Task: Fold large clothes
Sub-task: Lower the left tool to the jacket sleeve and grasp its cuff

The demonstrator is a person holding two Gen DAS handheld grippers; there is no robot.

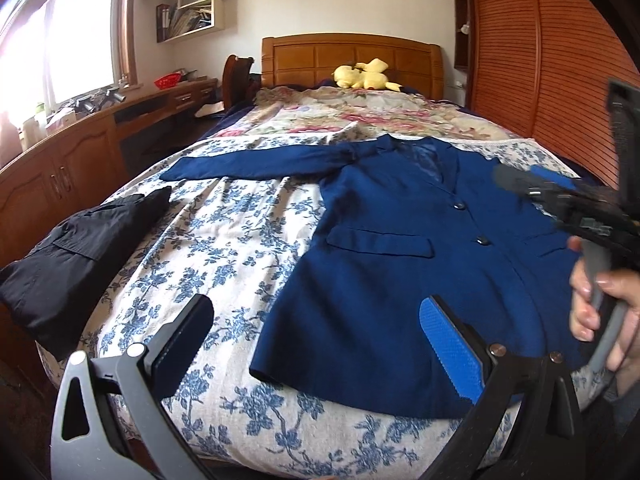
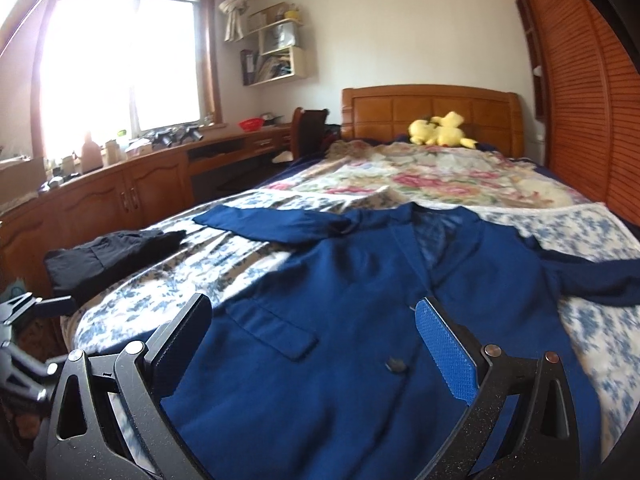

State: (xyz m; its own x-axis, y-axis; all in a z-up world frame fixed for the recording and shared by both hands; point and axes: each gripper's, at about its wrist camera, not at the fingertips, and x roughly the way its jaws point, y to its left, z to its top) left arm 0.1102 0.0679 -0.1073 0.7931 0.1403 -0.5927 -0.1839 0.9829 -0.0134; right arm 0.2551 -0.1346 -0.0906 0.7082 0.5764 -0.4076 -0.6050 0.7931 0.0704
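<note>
A navy blue blazer (image 1: 400,264) lies face up and buttoned on the bed, one sleeve stretched out to the left (image 1: 248,164). In the right wrist view the blazer (image 2: 340,320) fills the foreground, its other sleeve (image 2: 592,276) bent at the right. My left gripper (image 1: 316,328) hovers open over the blazer's lower left hem, holding nothing. My right gripper (image 2: 312,328) is open above the blazer's front pocket; it shows in the left wrist view as a blurred black tool (image 1: 568,204) held by a hand (image 1: 600,304).
A folded black garment (image 1: 80,248) lies at the bed's left edge. The bed (image 1: 224,240) carries a blue floral cover, then a pink floral quilt (image 1: 360,116) and a yellow plush toy (image 1: 364,74) by the headboard. Wooden cabinets (image 1: 60,168) stand left, a slatted wardrobe (image 1: 540,52) right.
</note>
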